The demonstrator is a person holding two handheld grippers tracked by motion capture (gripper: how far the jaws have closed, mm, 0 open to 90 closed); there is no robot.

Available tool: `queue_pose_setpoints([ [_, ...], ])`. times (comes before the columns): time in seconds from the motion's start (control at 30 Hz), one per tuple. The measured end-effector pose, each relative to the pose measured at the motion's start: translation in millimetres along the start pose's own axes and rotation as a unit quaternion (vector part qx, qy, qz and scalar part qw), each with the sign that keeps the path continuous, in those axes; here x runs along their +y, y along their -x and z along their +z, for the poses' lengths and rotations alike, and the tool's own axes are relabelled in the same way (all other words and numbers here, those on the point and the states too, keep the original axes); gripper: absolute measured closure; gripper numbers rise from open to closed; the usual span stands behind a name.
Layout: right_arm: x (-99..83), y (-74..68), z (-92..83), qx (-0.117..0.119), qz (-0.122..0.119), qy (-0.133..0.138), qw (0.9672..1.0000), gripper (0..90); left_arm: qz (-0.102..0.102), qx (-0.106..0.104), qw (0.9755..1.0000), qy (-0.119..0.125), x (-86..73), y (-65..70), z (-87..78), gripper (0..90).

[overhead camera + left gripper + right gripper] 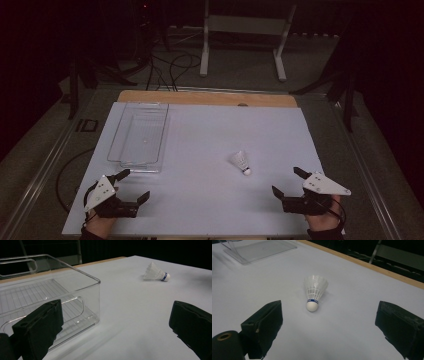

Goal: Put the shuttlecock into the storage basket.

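Note:
A white shuttlecock (241, 162) with a blue band lies on its side on the white table, cork end toward the person. It appears small at the upper right in the left gripper view (156, 273) and close ahead in the right gripper view (314, 291). My right gripper (287, 181) rests near the table's front right, open, a short way from the shuttlecock with nothing between its jaws. My left gripper (134, 184) is open at the front left, just in front of a clear plastic bin (139, 136), which holds nothing.
The clear bin (45, 295) stands close to my left gripper's left jaw and lies far off at the upper left in the right gripper view (259, 250). A wooden strip (207, 98) runs along the table's far edge. Cables and a metal stand lie on the floor beyond.

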State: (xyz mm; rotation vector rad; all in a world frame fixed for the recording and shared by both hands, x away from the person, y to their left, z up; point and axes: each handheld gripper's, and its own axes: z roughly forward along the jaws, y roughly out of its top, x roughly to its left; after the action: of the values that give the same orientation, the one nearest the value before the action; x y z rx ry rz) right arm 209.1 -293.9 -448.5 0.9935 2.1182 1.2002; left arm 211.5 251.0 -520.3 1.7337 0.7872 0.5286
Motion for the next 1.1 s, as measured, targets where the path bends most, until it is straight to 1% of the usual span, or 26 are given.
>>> queue_pose_setpoints([
  [0.07, 3.1, 0.6, -1.2, -0.001, -0.005, 0.0, 1.0, 7.4, 0.0, 0.0, 1.0, 0.0, 0.0, -0.2, 0.0, 0.2],
  [0.13, 4.5, 0.9, -1.7, 0.0, -0.003, -0.002, 1.0, 7.4, 0.0, 0.0, 1.0, 0.0, 0.1, -0.3, 0.0, 0.2],
  [0.17, 7.7, 1.8, -2.6, -0.002, -0.008, -0.003, 1.0, 7.4, 0.0, 0.0, 1.0, 0.0, 0.1, -0.2, 0.2, 0.2],
  [0.23, 11.1, 2.0, -3.1, -0.007, -0.011, -0.005, 0.9999, 7.4, -0.001, -0.001, 1.0, 0.0, 0.2, 0.1, 0.7, 0.2],
  [0.33, 16.7, 2.8, -3.9, -0.008, -0.013, -0.003, 0.9999, 7.3, 0.0, -0.001, 1.0, -0.001, 0.3, 0.2, 0.8, 0.1],
  [0.57, 30.0, 5.2, -3.3, -0.002, -0.013, -0.003, 0.9999, 7.3, -0.001, -0.002, 1.0, 0.0, 0.3, 0.1, 0.7, 0.2],
  [0.67, 35.3, 6.2, -2.7, 0.0, -0.017, -0.001, 0.9999, 7.3, 0.0, -0.003, 1.0, 0.0, 0.3, 0.2, 0.7, 0.2],
  [0.93, 49.2, 7.0, 2.0, 0.002, -0.028, -0.01, 0.9996, 7.3, 0.001, -0.002, 1.0, -0.001, 0.6, 0.4, 0.7, 0.2],
  [0.97, 51.0, 7.3, 2.9, 0.006, -0.028, -0.012, 0.9995, 7.3, 0.001, -0.002, 1.0, -0.001, 0.6, 0.4, 0.7, 0.1],
  [1.1, 55.6, 7.9, 5.4, 0.008, -0.028, -0.015, 0.9995, 7.3, 0.0, -0.003, 1.0, 0.0, 0.6, 0.3, 0.7, 0.2],
])
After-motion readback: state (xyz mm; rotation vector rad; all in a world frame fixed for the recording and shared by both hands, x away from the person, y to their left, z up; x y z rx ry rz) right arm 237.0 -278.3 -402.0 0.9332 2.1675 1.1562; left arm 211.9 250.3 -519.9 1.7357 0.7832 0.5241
